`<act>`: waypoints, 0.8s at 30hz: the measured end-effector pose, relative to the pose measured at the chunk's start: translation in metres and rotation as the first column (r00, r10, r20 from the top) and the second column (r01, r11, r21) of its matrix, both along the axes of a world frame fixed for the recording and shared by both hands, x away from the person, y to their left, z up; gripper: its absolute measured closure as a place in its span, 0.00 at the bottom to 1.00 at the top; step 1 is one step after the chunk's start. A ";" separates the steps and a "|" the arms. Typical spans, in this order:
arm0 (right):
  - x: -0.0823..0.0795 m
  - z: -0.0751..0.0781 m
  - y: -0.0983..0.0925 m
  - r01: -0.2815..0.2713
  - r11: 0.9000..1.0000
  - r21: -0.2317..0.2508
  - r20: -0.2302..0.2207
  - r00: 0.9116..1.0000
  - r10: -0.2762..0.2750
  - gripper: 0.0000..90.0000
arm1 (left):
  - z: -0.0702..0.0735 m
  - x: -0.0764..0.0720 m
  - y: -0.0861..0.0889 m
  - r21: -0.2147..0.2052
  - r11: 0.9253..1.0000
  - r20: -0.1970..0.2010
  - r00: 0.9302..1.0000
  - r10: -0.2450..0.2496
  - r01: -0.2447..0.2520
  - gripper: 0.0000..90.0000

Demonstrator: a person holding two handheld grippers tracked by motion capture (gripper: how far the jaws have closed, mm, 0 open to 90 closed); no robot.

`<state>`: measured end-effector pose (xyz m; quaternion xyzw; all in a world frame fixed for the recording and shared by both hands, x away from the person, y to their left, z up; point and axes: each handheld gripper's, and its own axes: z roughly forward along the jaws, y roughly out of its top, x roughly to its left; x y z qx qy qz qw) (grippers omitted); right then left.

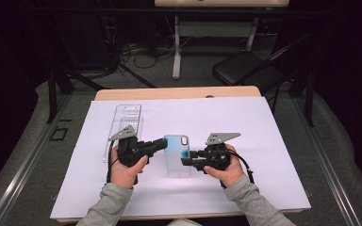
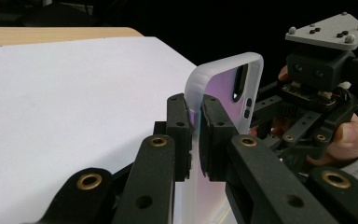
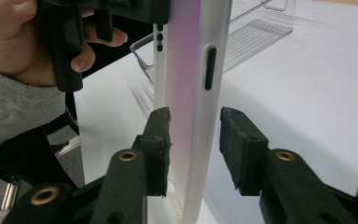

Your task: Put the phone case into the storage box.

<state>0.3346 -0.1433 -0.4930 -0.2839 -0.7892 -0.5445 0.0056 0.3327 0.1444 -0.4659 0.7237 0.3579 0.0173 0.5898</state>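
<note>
**One phone case between two grippers, left clamped, right loosened**

One translucent phone case (image 1: pixel 177 155) sits near the middle of the white sheet (image 1: pixel 245 122) that covers the table, between the two hand-held grippers. It is frosted clear with a pink-to-blue tint, and its camera cutout lies at the far right corner in the high view.

The left gripper (image 1: pixel 162 143) comes in from the left, and its two jaws are pinched tight on the case's left edge. In the left gripper view the pads (image 2: pixel 179 128) press the rim of the case (image 2: pixel 223 93) from both sides, with no gap.

The right gripper (image 1: pixel 185 161) comes in from the right at the case's right edge. Its jaws stand partly apart. In the right gripper view the case (image 3: pixel 193 93) stands edge-on between them: the left pad (image 3: pixel 161 140) is touching or just beside the case, and the right pad (image 3: pixel 235 144) stands clear with a gap. So nothing is gripped there.

One clear plastic package tray (image 1: pixel 125 125) lies on the sheet, far left of the case. One folding chair (image 1: pixel 245 68) stands on the floor beyond the table's far edge.
</note>
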 end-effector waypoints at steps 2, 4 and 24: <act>0.000 0.000 0.000 0.001 1.000 -0.008 0.013 1.000 -0.001 0.65 | 0.000 0.000 0.001 -0.004 1.000 0.001 1.000 0.004 -0.004 0.93; 0.000 0.000 0.000 0.002 1.000 -0.010 0.012 1.000 -0.002 0.64 | 0.000 0.001 0.002 -0.003 1.000 0.001 1.000 0.004 -0.004 0.93; 0.002 0.002 -0.004 0.024 0.998 -0.060 0.062 0.998 -0.021 0.53 | 0.002 0.004 0.014 -0.009 0.999 0.011 0.999 0.046 -0.046 0.93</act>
